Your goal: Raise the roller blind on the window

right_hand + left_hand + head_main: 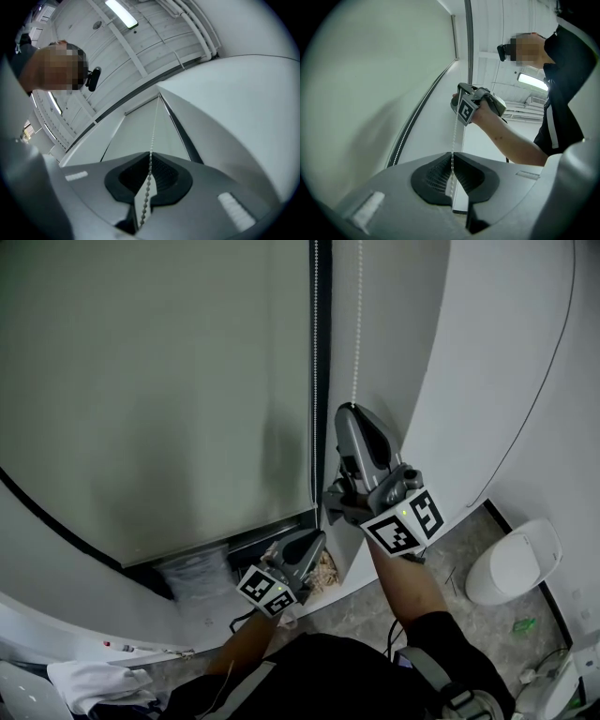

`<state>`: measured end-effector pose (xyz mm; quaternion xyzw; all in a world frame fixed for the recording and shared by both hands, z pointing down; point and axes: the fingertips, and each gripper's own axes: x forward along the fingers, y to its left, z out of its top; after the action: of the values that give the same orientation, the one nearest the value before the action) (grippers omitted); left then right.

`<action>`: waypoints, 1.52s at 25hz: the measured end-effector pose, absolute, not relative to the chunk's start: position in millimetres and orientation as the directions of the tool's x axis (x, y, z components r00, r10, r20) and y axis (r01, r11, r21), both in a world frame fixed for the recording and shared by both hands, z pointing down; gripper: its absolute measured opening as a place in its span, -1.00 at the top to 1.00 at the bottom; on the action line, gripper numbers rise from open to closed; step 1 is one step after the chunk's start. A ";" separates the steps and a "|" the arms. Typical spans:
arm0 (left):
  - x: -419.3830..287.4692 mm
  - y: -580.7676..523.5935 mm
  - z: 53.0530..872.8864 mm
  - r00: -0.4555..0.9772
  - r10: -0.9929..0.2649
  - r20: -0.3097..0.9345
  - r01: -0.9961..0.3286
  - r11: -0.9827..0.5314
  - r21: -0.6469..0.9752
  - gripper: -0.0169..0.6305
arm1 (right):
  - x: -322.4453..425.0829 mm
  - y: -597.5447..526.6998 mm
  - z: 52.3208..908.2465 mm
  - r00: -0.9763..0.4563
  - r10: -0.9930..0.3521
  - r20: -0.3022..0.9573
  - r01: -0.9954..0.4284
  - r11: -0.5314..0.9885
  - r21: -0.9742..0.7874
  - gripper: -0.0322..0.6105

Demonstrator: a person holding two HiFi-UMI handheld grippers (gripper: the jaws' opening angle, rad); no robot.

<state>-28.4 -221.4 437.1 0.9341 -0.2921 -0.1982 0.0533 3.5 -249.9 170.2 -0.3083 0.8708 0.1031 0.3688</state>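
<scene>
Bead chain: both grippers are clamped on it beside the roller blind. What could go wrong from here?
1. The left gripper and the right gripper are both shut on the bead chain; if one pulls while the other holds, the stretch between them may just go taut or slack and the roller blind would not move.
2. The beads are small against the pads, so the chain could slip through under a hard pull.

wall [487, 352]: white, curved | floor [464, 549]: grey stone | ceiling light [121, 13]: lit
</scene>
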 end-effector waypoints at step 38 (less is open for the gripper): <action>9.0 -270.2 178.5 0.806 -0.213 -0.553 -0.284 -0.958 -0.046 0.45 | 9.4 -251.3 363.0 -0.607 -0.644 -0.466 -0.658 0.736 -0.160 0.85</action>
<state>9.0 -270.2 178.5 0.9480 -0.1310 -0.2829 -0.0635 9.4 -251.3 363.0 -0.3634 0.8962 0.0141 0.2542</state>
